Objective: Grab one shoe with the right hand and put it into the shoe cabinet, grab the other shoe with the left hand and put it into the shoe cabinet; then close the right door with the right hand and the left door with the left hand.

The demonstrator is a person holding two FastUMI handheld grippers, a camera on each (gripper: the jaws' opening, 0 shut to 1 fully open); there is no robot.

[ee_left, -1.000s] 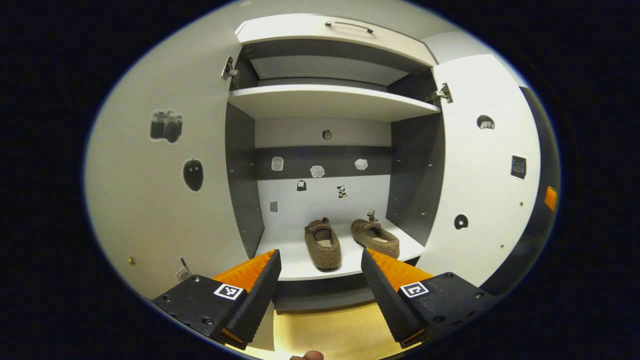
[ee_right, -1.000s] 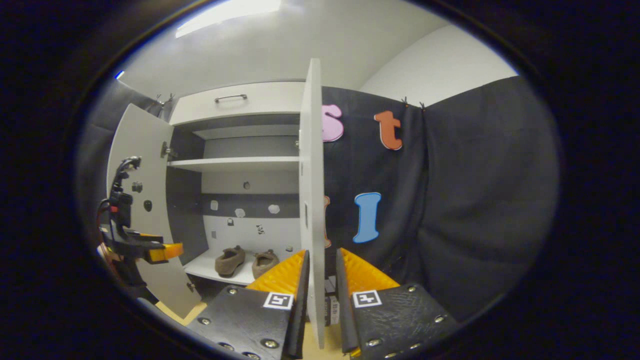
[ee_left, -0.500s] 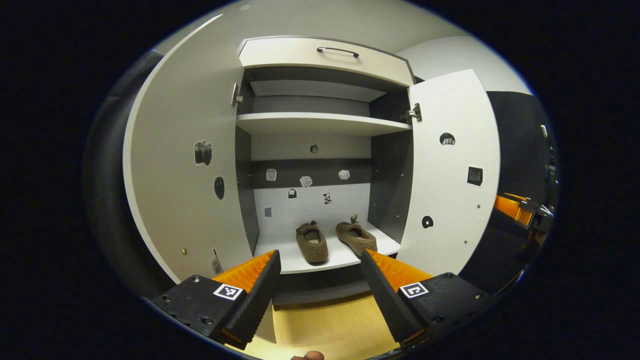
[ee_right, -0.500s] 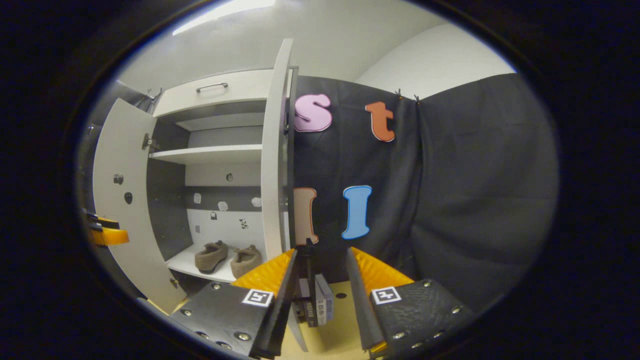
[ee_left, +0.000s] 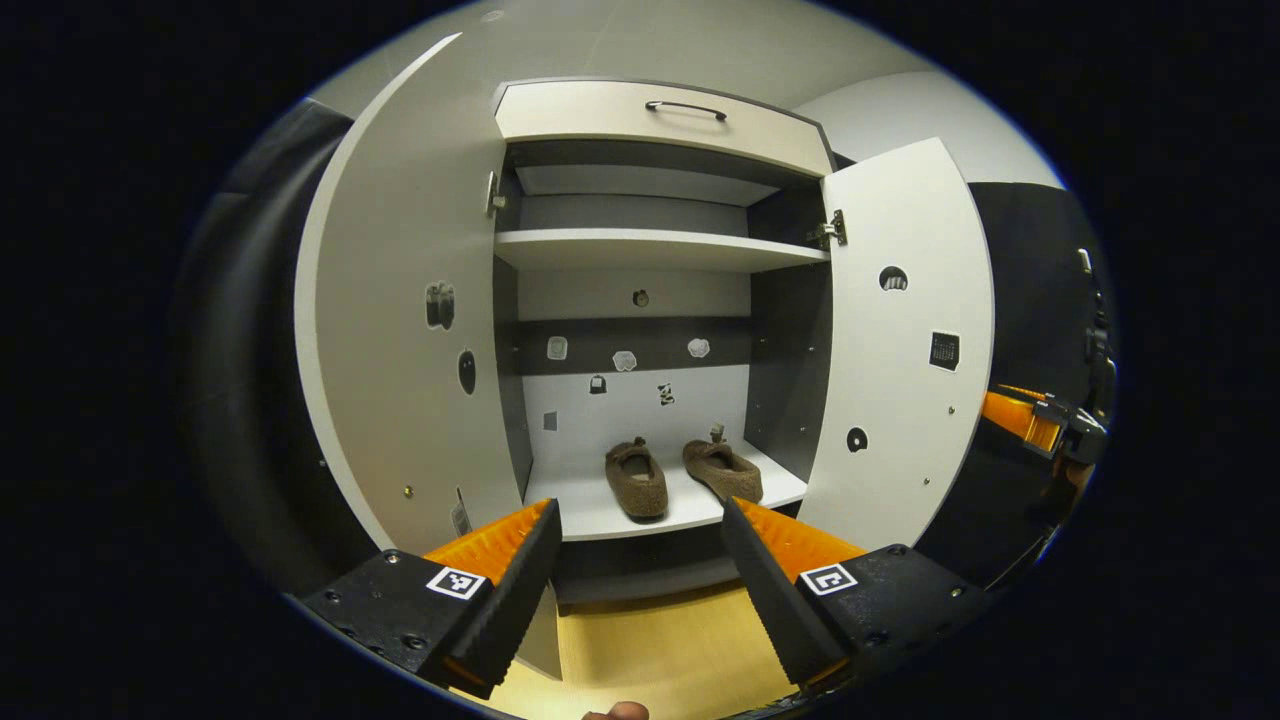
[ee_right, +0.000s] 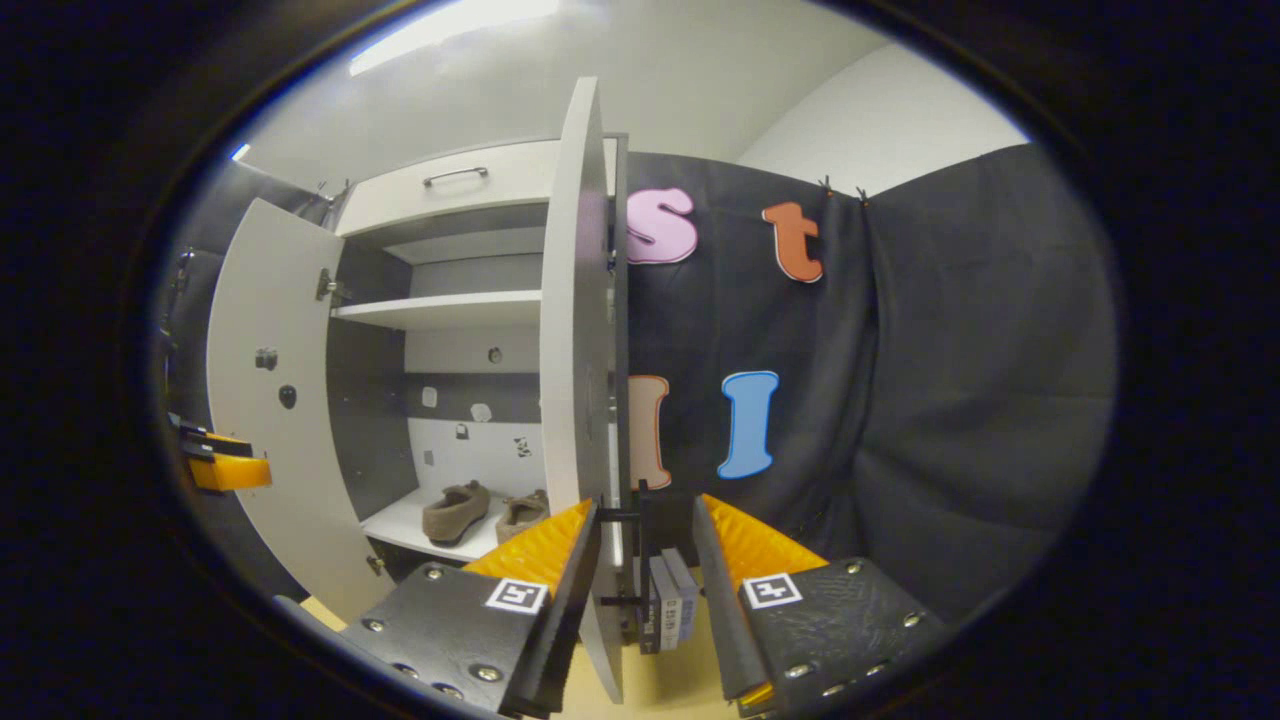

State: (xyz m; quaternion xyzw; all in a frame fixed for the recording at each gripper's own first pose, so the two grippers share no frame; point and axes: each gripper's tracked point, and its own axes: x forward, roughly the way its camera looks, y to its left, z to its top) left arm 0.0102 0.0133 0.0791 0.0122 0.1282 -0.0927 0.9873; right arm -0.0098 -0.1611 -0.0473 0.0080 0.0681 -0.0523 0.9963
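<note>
Two brown slippers [ee_left: 637,480] [ee_left: 722,470] lie side by side on the lower shelf of the white shoe cabinet [ee_left: 650,245]. Both doors stand open: the left door [ee_left: 400,330] and the right door [ee_left: 900,340]. My left gripper [ee_left: 640,560] is open and holds nothing, a short way in front of the cabinet. In the right gripper view the right door [ee_right: 580,350] is seen edge-on. My right gripper [ee_right: 648,502] is open, its fingers on either side of that door's lower edge near a black handle [ee_right: 622,555]. The slippers [ee_right: 455,510] sit past the door.
A drawer with a dark handle [ee_left: 685,105] tops the cabinet, above a bare upper shelf. The floor [ee_left: 670,650] is light wood. Small dark boxes [ee_right: 670,610] stand on the floor behind the right door. The other gripper shows at far right [ee_left: 1040,425] and far left [ee_right: 225,465].
My left gripper has drawn back from the cabinet, so both doors show in full. My right gripper's fingers have spread wider around the right door's edge.
</note>
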